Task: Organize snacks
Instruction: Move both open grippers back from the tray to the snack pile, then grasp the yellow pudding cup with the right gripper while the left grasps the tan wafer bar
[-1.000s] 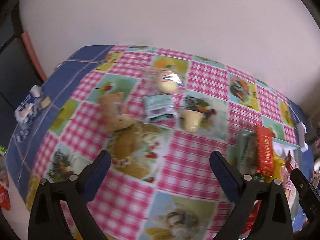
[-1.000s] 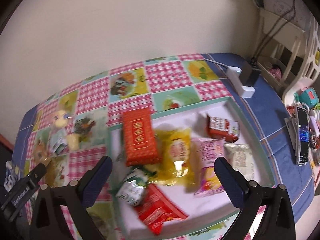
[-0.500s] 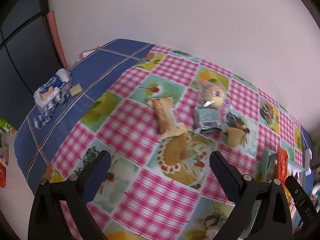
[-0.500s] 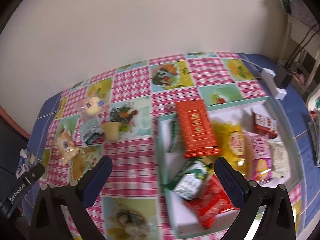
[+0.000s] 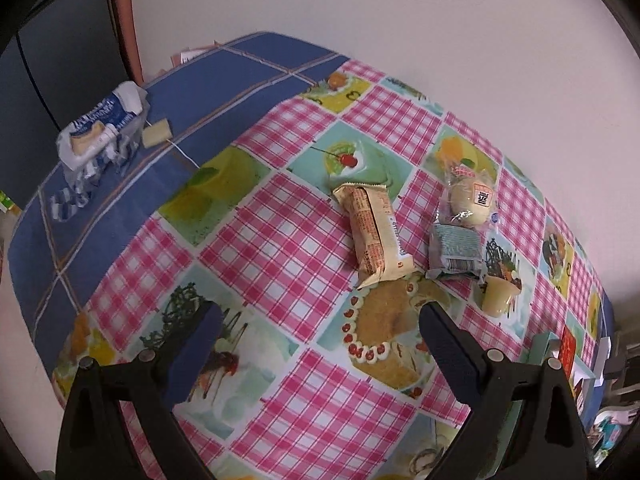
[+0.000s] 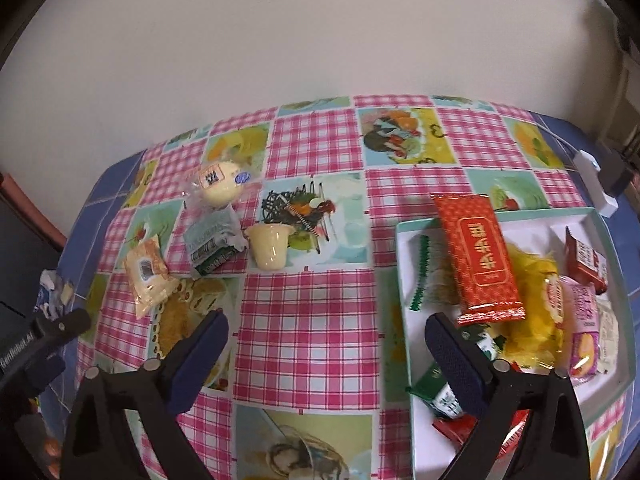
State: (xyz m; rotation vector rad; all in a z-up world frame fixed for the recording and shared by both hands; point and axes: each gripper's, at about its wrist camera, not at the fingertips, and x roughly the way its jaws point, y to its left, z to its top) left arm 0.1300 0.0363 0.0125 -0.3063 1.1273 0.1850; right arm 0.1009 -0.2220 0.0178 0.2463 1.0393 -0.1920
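While both grippers hang wide and empty, the left gripper (image 5: 320, 344) is nearer the wafer bar (image 5: 374, 236), whose long axis runs away from it, outside the tray (image 6: 404, 272).

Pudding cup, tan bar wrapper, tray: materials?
Pudding cup: looks like smooth pale-yellow moulded plastic, semi-gloss; flared rim, rigid shape. Tan bar wrapper: likely thin plastic film, slightly glossy; crimped ends and creases. Tray: white with mint-green rim, probably rigid plastic or coated card; can't tell which. Both grippers, left and right, are open, holding nothing.
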